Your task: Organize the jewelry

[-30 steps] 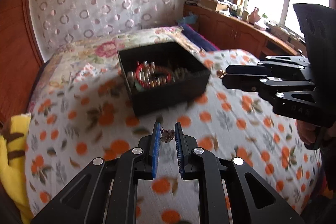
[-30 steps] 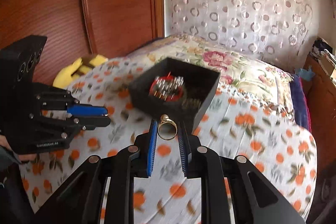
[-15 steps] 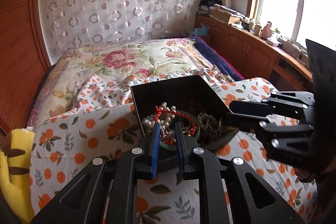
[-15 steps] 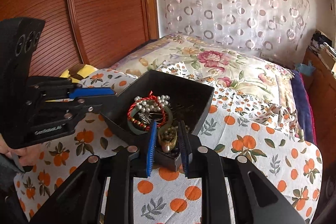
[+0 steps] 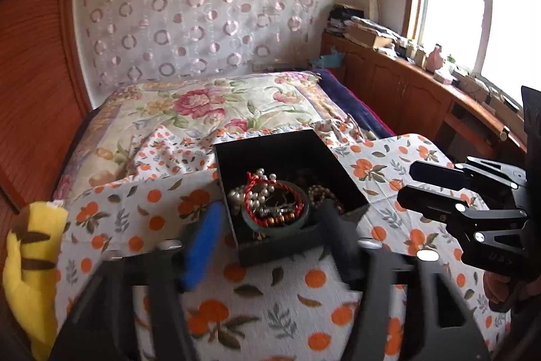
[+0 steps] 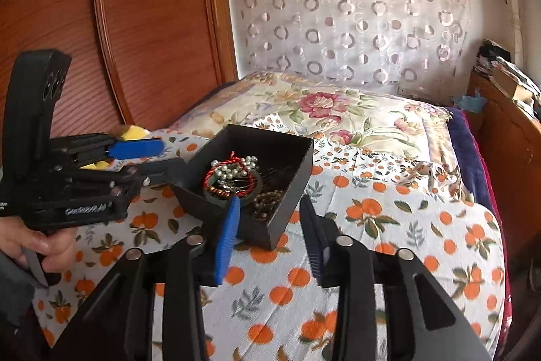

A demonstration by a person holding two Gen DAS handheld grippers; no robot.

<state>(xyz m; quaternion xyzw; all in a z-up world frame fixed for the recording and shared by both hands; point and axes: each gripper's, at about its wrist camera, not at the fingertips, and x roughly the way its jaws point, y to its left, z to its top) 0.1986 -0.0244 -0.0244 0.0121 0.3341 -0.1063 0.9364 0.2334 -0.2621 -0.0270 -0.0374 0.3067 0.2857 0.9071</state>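
Note:
A black open box (image 5: pixel 351 188) (image 6: pixel 297 171) sits on the orange-print cloth. It holds a red cord bracelet (image 5: pixel 252 192) (image 6: pixel 211 173), white pearls (image 5: pixel 262 175) (image 6: pixel 236 170), a green bangle (image 5: pixel 280 224) and dark beads (image 6: pixel 268 200). My left gripper (image 5: pixel 270 225) is open and empty, its jaws spread wide at the box's near edge; it also shows in the right wrist view (image 6: pixel 152 158). My right gripper (image 6: pixel 268 219) is open and empty over the box's near corner; it also shows in the left wrist view (image 5: pixel 416 185).
A yellow plush toy (image 5: pixel 27 263) lies at the left bed edge. A floral quilt (image 5: pixel 209 110) covers the bed behind the box. A wooden wardrobe (image 6: pixel 101 22) stands on the left, a cluttered wooden cabinet (image 5: pixel 405 83) under the window on the right.
Both grippers moved over the box and opened. The small trinket left my left gripper and the gold ring left my right gripper; both grippers are now empty.

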